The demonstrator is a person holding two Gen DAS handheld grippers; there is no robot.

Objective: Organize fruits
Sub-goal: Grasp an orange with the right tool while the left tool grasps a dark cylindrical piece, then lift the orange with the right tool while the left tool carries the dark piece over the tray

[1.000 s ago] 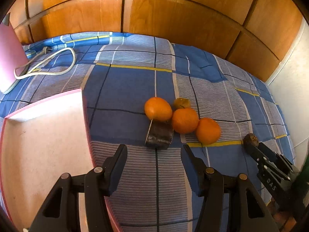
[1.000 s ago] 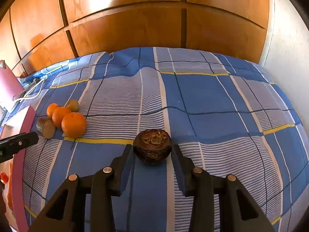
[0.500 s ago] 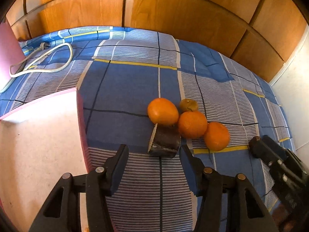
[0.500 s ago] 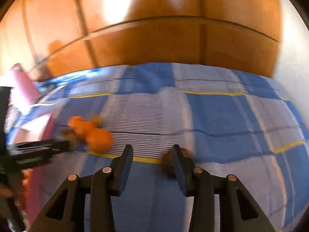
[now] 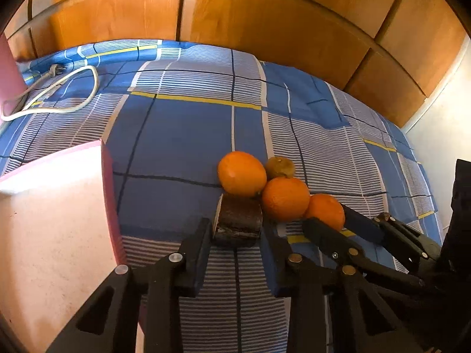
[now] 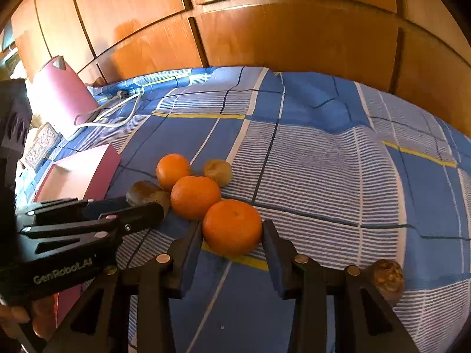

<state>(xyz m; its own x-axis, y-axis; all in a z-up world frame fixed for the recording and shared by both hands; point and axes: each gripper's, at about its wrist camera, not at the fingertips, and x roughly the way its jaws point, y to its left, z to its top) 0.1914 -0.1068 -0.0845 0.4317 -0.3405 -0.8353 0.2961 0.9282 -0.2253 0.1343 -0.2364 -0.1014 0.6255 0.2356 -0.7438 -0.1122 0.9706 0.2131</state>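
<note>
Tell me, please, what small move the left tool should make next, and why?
Probably finish closing, then lift. The left tool is closing with the dark brown fruit between its fingers, beside the pink box. The right tool brackets the nearest orange.

Black tool [image 6: 232, 236], "GenRoboLAI" lettering

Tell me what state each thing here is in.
Left gripper: jaws closing, pads on the dark brown halved fruit.
Right gripper: round orange fruit snug between its fingers; grip unclear.
White power cable: unplugged, lying loose.
Dark round wrinkled fruit: lying free on the checked blue bedsheet.
</note>
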